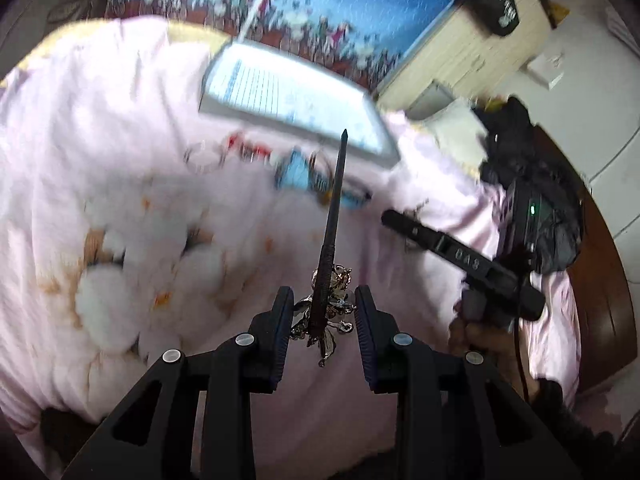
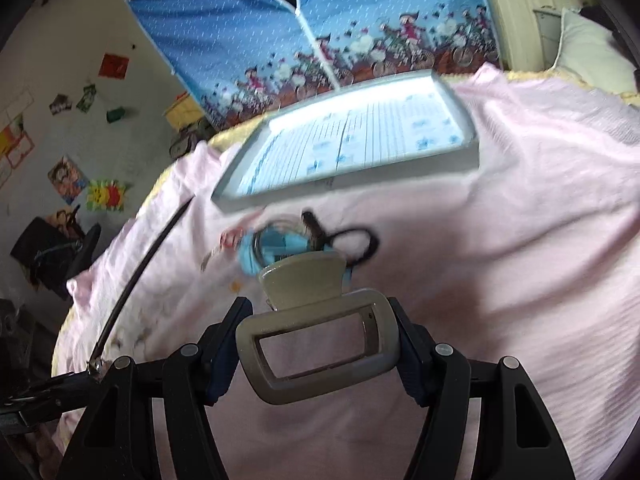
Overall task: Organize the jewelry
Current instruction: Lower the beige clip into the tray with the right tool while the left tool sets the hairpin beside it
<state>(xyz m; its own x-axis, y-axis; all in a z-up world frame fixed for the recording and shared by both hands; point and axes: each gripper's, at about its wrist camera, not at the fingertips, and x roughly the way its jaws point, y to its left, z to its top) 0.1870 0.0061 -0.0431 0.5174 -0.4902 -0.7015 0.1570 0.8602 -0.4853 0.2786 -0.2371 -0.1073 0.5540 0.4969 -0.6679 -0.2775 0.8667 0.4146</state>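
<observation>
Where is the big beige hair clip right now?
In the right wrist view the hair clip sits low in the middle, gripped between the right gripper's fingers, above the pink blanket and nearer than the tray.

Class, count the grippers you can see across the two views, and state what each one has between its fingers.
2. The left gripper has a dark hair stick with a silver ornament between its fingers. The right gripper clamps a beige hair claw clip. None appears hidden.
</observation>
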